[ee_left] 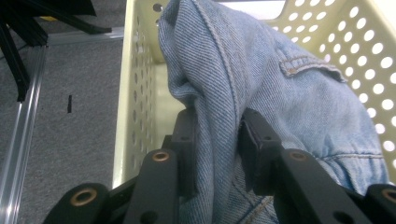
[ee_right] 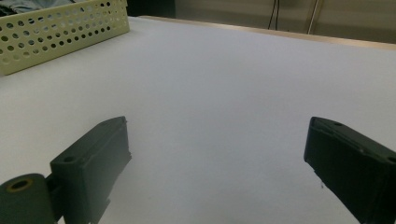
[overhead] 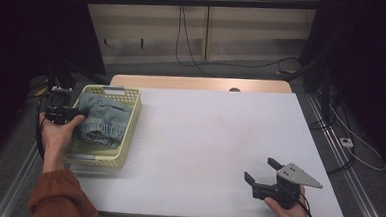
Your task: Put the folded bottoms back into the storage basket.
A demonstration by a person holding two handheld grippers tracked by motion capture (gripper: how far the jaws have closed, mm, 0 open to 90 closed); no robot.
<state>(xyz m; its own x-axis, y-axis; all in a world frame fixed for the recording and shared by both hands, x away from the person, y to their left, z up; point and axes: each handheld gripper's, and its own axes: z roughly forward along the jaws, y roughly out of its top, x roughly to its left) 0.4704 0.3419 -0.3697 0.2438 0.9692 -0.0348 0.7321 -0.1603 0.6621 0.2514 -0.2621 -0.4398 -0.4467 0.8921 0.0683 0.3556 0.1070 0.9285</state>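
while left gripper (ee_left: 217,140) pinches denim (ee_left: 261,79), right gripper (overhead: 263,173) level, fingers apart

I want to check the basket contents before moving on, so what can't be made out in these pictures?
- Pale yellow perforated plastic basket: its floor, high view, covered by the folded blue denim garment.
- Denim garment: its lower part, left gripper view, cut off by the frame and hidden by the jaws pinching a fold.
- Basket contents: right gripper view, behind the wall.

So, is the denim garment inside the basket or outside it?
Inside: the denim garment lies bunched within the yellow basket, a fold pinched by the left gripper.
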